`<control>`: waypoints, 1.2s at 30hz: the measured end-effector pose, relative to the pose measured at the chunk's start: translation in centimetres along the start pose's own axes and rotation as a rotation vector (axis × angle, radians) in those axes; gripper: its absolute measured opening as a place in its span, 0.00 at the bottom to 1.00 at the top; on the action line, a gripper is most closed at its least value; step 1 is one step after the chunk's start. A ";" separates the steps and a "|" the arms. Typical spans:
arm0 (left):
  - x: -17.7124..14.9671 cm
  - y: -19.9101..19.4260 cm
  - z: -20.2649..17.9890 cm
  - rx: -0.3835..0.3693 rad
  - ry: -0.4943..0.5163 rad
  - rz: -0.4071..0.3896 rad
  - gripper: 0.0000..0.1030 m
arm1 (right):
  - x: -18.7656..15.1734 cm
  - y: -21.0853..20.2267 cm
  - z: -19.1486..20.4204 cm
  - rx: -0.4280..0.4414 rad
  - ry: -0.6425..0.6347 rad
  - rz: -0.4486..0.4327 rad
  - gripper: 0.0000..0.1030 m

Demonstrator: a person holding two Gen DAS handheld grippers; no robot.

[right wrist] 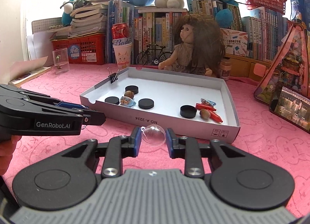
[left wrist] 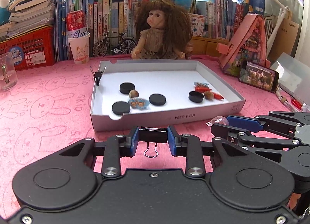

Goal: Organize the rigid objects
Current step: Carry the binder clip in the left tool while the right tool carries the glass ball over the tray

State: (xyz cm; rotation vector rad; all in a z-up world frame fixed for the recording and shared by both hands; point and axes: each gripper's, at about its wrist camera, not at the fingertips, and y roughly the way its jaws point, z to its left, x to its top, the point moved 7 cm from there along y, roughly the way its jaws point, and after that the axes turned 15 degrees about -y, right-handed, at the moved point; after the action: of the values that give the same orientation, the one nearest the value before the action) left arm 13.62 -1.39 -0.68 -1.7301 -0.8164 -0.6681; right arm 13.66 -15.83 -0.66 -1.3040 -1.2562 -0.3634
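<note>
My left gripper [left wrist: 153, 136] is shut on a black binder clip [left wrist: 153, 135], held just above the pink cloth in front of the white box lid [left wrist: 166, 121]. My right gripper [right wrist: 153, 138] has its blue pads against a clear glass ball [right wrist: 153, 134], also in front of the box lid [right wrist: 174, 123]. The lid holds several black discs [left wrist: 157, 99], two nuts [left wrist: 133, 93], blue hair clips [left wrist: 138, 103] and red pieces [left wrist: 218, 95]. Another binder clip [left wrist: 97, 75] is clipped on its left wall. The right gripper shows at the right of the left wrist view [left wrist: 219, 124].
A doll [left wrist: 162, 32] sits behind the box. A paper cup with a can [left wrist: 79, 47], a glass mug [left wrist: 6, 73] and a red crate [left wrist: 29, 49] stand at the left. A phone [left wrist: 258, 77] and pink toy house [left wrist: 246, 44] are at the right. Books line the back.
</note>
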 end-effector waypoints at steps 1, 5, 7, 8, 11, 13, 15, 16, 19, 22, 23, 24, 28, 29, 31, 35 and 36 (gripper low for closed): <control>0.3 0.1 -0.1 0.001 0.001 -0.005 0.29 | 0.1 0.1 -0.3 -0.005 0.007 -0.001 0.32; 1.5 0.7 -0.5 0.004 -0.009 -0.018 0.29 | 0.8 0.6 -1.3 -0.028 0.029 -0.007 0.32; 2.0 1.0 -0.7 0.007 -0.013 -0.023 0.29 | 1.0 0.9 -1.8 -0.037 0.043 -0.008 0.32; 2.3 1.3 -0.8 0.008 -0.013 -0.024 0.29 | 1.1 1.0 -2.1 -0.042 0.050 -0.008 0.32; 2.8 1.8 -1.0 0.014 -0.012 -0.026 0.29 | 1.2 1.4 -2.9 -0.047 0.074 -0.006 0.32; 3.0 2.2 -1.0 0.019 -0.015 -0.021 0.29 | 1.3 1.6 -3.3 -0.057 0.084 -0.004 0.32; 3.2 2.8 -0.9 0.025 -0.024 -0.013 0.29 | 1.4 1.8 -3.7 -0.063 0.093 -0.005 0.32; 3.3 3.1 -0.8 0.028 -0.030 -0.009 0.29 | 1.5 2.0 -3.8 -0.064 0.100 -0.006 0.32; 3.7 3.8 -0.6 0.030 -0.048 -0.008 0.29 | 1.7 2.4 -4.4 -0.075 0.114 -0.009 0.32; 4.2 4.6 -0.2 0.031 -0.066 -0.008 0.29 | 1.9 2.8 -4.8 -0.088 0.121 -0.012 0.32; 4.3 4.8 -0.1 0.030 -0.068 -0.011 0.29 | 2.0 2.9 -4.9 -0.092 0.121 -0.014 0.32; 4.5 5.0 0.0 0.031 -0.069 -0.013 0.29 | 2.1 3.1 -5.0 -0.095 0.121 -0.014 0.32; 5.2 5.8 0.3 0.043 -0.075 -0.015 0.29 | 2.5 3.8 -5.5 -0.102 0.129 -0.013 0.32; 5.4 6.0 0.4 0.046 -0.076 -0.015 0.29 | 2.6 4.0 -5.7 -0.104 0.132 -0.012 0.32; 5.8 6.5 0.6 0.052 -0.076 -0.018 0.29 | 2.8 4.4 -6.1 -0.108 0.137 -0.009 0.32; 7.0 7.7 1.2 0.058 -0.098 -0.014 0.29 | 3.3 5.4 -7.3 -0.110 0.161 -0.001 0.32; 7.3 8.0 1.4 0.059 -0.107 -0.013 0.29 | 3.4 5.7 -7.7 -0.107 0.172 0.005 0.32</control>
State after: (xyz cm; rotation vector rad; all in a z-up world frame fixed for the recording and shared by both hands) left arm 24.46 -0.22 -0.02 -1.7203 -0.9128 -0.5582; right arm 23.17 -19.11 0.96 -1.3361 -1.1016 -0.5339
